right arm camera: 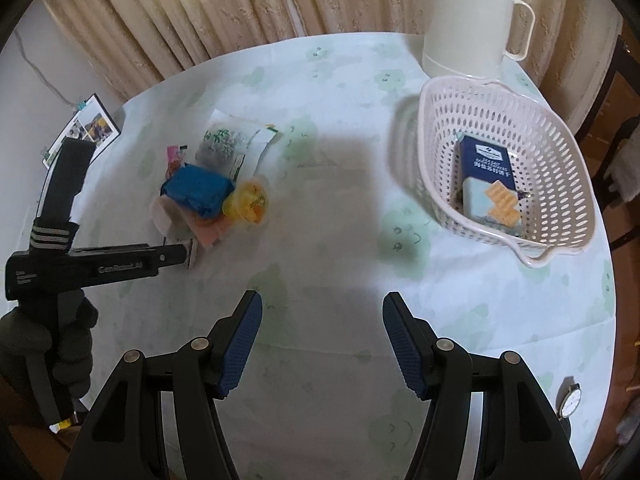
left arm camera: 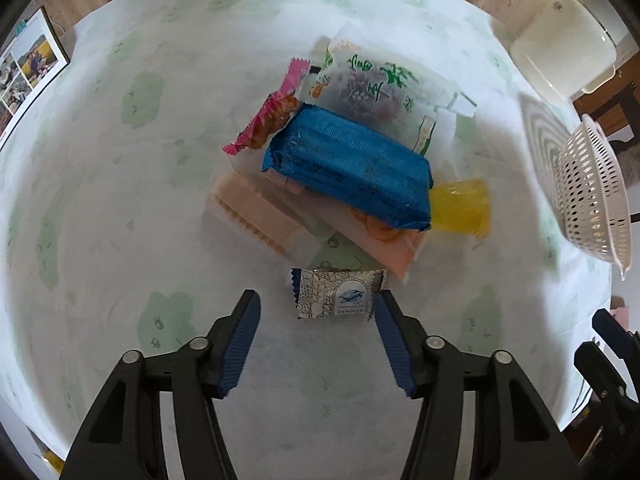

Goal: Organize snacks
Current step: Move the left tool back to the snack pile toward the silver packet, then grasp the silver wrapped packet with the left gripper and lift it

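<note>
Left hand-held gripper (left arm camera: 317, 334) spread wide, right hand-held gripper (right arm camera: 322, 338) likewise (both empty)

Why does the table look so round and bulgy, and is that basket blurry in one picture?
Fisheye lenses bend both views, so the table edge curves; in the left wrist view the basket near the right edge is smeared and streaked, while the blue packet mid-frame is sharper; in the right wrist view the basket looks crisp, and a soft grey shadow darkens the cloth ahead of the right gripper.

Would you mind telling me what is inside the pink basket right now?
The basket holds a dark blue cracker box. Something pale blue lies by its lower end; the box and basket wall cover anything beneath.
</note>
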`<state>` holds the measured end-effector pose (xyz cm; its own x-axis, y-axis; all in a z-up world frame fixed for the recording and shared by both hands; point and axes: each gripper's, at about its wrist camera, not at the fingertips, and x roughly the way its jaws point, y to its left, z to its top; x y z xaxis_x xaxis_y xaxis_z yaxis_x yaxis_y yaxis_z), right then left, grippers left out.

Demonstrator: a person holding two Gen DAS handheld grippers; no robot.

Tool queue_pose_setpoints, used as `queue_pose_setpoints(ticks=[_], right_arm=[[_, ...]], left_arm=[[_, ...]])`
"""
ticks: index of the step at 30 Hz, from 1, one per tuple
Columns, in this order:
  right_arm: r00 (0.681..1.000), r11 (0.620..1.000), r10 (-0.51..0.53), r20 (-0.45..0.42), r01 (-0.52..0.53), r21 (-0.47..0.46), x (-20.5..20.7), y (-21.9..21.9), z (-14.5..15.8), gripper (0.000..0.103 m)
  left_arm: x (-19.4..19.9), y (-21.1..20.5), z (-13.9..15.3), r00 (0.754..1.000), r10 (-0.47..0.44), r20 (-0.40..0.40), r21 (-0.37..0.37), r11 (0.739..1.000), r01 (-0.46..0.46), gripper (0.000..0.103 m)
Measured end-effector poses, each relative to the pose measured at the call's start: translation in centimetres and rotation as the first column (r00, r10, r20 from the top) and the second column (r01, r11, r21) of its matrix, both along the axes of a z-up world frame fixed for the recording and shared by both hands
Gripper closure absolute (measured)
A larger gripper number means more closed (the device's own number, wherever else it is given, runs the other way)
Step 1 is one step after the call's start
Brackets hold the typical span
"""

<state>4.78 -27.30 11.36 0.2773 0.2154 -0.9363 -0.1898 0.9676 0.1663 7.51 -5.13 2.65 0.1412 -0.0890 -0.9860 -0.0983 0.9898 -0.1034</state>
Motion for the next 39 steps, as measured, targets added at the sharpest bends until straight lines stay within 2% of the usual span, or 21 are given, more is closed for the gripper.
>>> queue_pose_setpoints(ticks=[4, 6, 16, 17, 18, 20, 22, 31, 39], right_arm=[[1.000, 1.000, 0.023, -0.011, -0.023, -0.004, 0.1, 0.6, -0.4, 0.039], [0.999, 1.000, 0.031, -0.018, -0.031, -0.006, 0.1, 0.8, -0.6, 0.039], [0.998, 0.998, 0.054, -0.043, -0.055, -0.012, 0.7, 1.9, -1.7, 0.039], [0.997, 0.998, 0.056, -0.046, -0.057, -0.013, 0.8, 2.0, -1.9, 0.039], [0.997, 0.998, 0.057, -0.049, -0.058, -0.013, 0.8, 2.1, -1.9, 0.039], [0.997, 0.998, 0.059, -0.053, -0.060, -0.012, 0.8, 2.2, -2.1, 0.039], [0.997, 0.998, 0.062, -0.056, -0.063, -0.012, 0.9, 2.4, -2.2, 0.039], [0.993, 0.995, 0.099, -0.058, -0.098, 0.016, 1.9, 4.1, -3.1, 0.039], [0.990, 0.989, 0.138, -0.026, -0.136, 0.058, 5.1, 7.0, -3.7, 0.039]], left_arm=[[0.1, 0.1, -0.1, 1.000, -0.012, 0.014, -0.021, 1.000, 0.012, 0.055], [0.1, -0.1, -0.1, 0.999, -0.027, 0.021, -0.029, 0.999, 0.028, 0.061], [0.5, -0.9, -0.4, 0.998, -0.054, 0.030, -0.018, 0.998, 0.055, 0.061], [0.4, -0.9, -0.4, 0.998, -0.059, 0.034, -0.016, 0.998, 0.060, 0.064], [0.3, -1.0, -0.4, 0.997, -0.062, 0.036, -0.018, 0.998, 0.063, 0.072], [0.3, -0.9, -0.2, 0.997, -0.061, 0.039, -0.058, 0.996, 0.063, 0.082], [0.2, -0.8, 0.0, 0.997, -0.063, 0.039, -0.052, 0.996, 0.065, 0.087], [-1.1, 1.1, 2.1, 0.997, -0.034, 0.067, -0.062, 0.997, 0.039, 0.087], [-2.8, 3.8, 4.3, 0.995, 0.018, 0.097, -0.071, 0.997, -0.011, 0.087]])
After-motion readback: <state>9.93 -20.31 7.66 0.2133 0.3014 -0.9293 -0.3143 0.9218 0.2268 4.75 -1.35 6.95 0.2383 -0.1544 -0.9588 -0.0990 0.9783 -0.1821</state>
